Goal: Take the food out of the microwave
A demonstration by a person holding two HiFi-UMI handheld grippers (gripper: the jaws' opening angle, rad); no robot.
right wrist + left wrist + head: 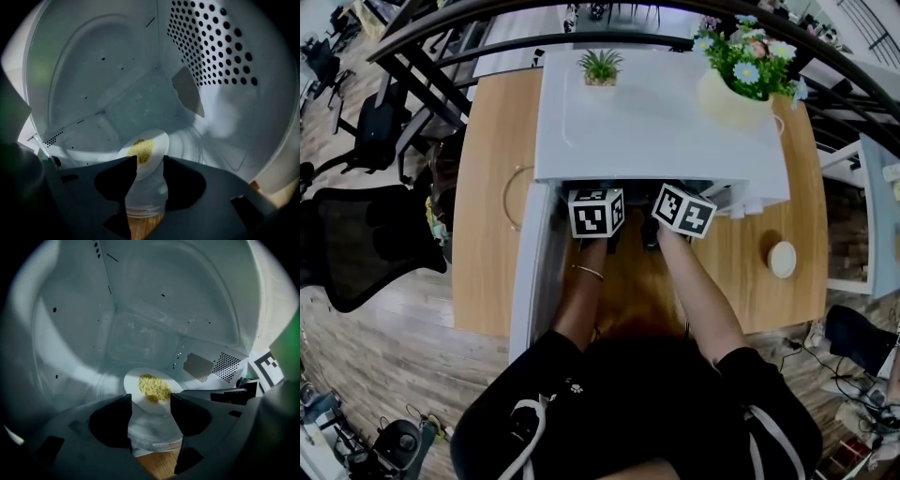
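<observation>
A white plate (140, 401) with a heap of yellow food (153, 388) lies on the glass turntable (154, 439) inside the white microwave (656, 122). My left gripper (151, 400) is open, its jaws on either side of the plate's near rim. My right gripper (150, 160) is also open and rolled over, with the plate (157, 143) and food (141, 151) showing between its jaws. In the head view both marker cubes (596, 213) (683, 210) sit at the microwave's mouth, and the jaws are hidden inside.
The microwave door (530, 281) hangs open at the left. A small potted plant (600, 66) and a flower vase (736, 89) stand on top of the microwave. A white round lid (782, 259) lies on the wooden table (487, 234). A black chair (356, 244) stands to the left.
</observation>
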